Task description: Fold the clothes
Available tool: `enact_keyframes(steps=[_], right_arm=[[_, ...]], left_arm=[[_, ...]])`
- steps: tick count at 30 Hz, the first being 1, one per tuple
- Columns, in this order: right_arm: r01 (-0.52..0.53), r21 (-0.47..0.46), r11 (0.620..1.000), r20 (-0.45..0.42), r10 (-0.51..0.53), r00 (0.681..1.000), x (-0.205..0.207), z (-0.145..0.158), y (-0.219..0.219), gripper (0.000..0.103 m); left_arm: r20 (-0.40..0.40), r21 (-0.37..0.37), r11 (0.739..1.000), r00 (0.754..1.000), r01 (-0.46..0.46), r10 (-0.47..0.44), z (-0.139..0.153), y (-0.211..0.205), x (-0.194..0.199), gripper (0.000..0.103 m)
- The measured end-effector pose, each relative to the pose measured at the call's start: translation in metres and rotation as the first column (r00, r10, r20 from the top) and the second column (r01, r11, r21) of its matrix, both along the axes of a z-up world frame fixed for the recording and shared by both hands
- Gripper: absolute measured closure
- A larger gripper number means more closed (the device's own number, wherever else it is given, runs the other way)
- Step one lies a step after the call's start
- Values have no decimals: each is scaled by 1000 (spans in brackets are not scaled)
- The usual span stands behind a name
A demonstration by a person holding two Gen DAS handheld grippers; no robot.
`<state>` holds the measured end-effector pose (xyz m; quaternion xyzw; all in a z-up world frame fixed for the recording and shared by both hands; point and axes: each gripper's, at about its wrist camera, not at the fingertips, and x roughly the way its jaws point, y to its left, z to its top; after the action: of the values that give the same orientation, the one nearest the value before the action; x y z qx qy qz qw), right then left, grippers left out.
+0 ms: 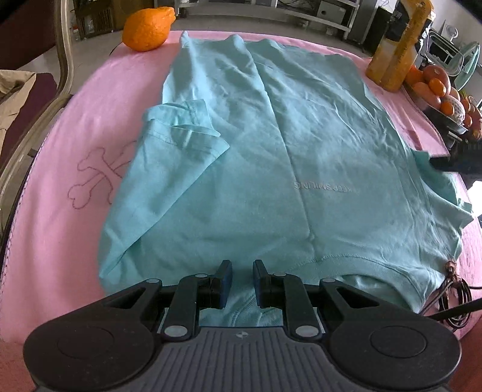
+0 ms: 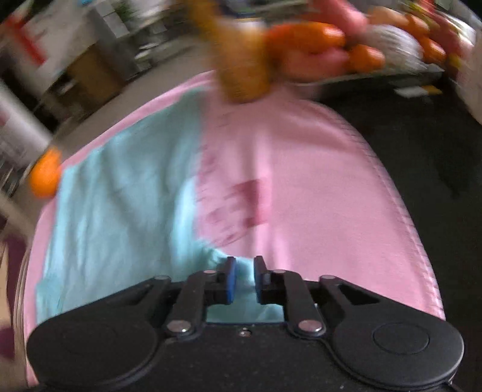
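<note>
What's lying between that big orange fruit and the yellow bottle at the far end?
In the left wrist view, the far end of the turquoise T-shirt on the pink cloth separates the orange fruit from the yellow bottle.

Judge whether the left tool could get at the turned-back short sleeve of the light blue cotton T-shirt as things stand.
Probably yes: the sleeve lies exposed on top of the T-shirt, with only flat cloth between it and the left tool.

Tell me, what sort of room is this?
Probably a home living or dining room: a table under a pink cloth, a fruit bowl at its edge, and a chair beside it.
</note>
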<state>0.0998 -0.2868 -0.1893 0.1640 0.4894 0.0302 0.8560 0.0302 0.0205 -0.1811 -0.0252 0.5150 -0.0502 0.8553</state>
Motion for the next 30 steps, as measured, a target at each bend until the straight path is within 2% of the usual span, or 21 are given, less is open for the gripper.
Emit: enact_keyframes(steps=[3, 6, 9, 11, 14, 16, 21, 29, 30], right_arm=[[-138, -75, 988, -51, 134, 990, -6, -7, 25, 94], [-153, -84, 985, -59, 148, 987, -11, -6, 26, 93], [-83, -6, 997, 20, 83, 996, -15, 8, 7, 91], [5, 57, 998, 83, -10, 996, -16, 17, -14, 89], [108, 118, 987, 79, -118, 990, -14, 14, -38, 78], [154, 139, 978, 57, -163, 985, -11, 8, -48, 78], [88, 47, 995, -7, -88, 996, 2, -13, -33, 78], [-37, -29, 999, 16, 37, 999, -2, -13, 0, 78], [-44, -40, 998, 23, 45, 999, -1, -13, 2, 81]], left_arm=[[6, 6, 1000, 1000, 5, -5, -1, -1, -1, 86], [9, 5, 1000, 1000, 8, -8, -3, -1, -3, 86], [10, 5, 1000, 1000, 8, -8, -4, -1, -3, 86], [11, 7, 1000, 1000, 9, -9, -4, -1, -3, 85], [10, 10, 1000, 1000, 9, -9, -3, -2, -3, 85], [9, 14, 1000, 1000, 10, -10, -3, -2, -3, 85], [6, 16, 1000, 1000, 9, -10, -3, -2, -3, 85], [7, 15, 1000, 1000, 10, -10, -3, -2, -3, 81], [6, 14, 1000, 1000, 10, -10, -3, -2, -3, 80]])
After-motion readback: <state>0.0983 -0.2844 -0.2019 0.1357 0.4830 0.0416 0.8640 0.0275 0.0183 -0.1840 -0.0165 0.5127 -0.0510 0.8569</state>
